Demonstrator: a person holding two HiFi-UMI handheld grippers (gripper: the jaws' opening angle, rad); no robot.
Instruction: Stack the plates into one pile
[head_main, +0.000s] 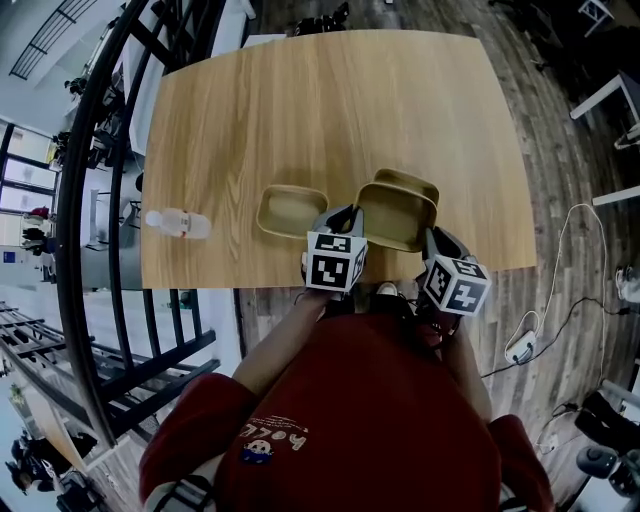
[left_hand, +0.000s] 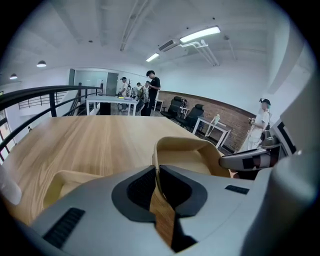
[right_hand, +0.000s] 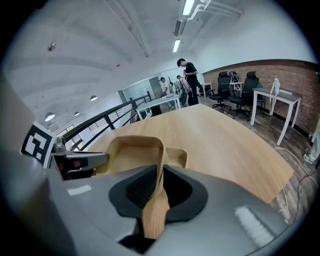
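A tan wooden plate (head_main: 396, 216) hangs a little above the table (head_main: 330, 110), held from both sides. My left gripper (head_main: 347, 216) is shut on its left rim, which shows pinched between the pads in the left gripper view (left_hand: 156, 176). On the opposite rim my right gripper (head_main: 432, 240) is shut as well, the edge clamped between its pads (right_hand: 161, 176). A second plate (head_main: 412, 184) lies on the table just behind the lifted one, partly hidden by it. The third plate (head_main: 290, 210) rests on the table to the left, beside my left gripper.
A clear plastic bottle (head_main: 178, 222) lies near the table's left front corner. The near table edge (head_main: 300, 282) runs just below the grippers. A black railing (head_main: 100, 150) stands left of the table. Several people and desks are far off in the room.
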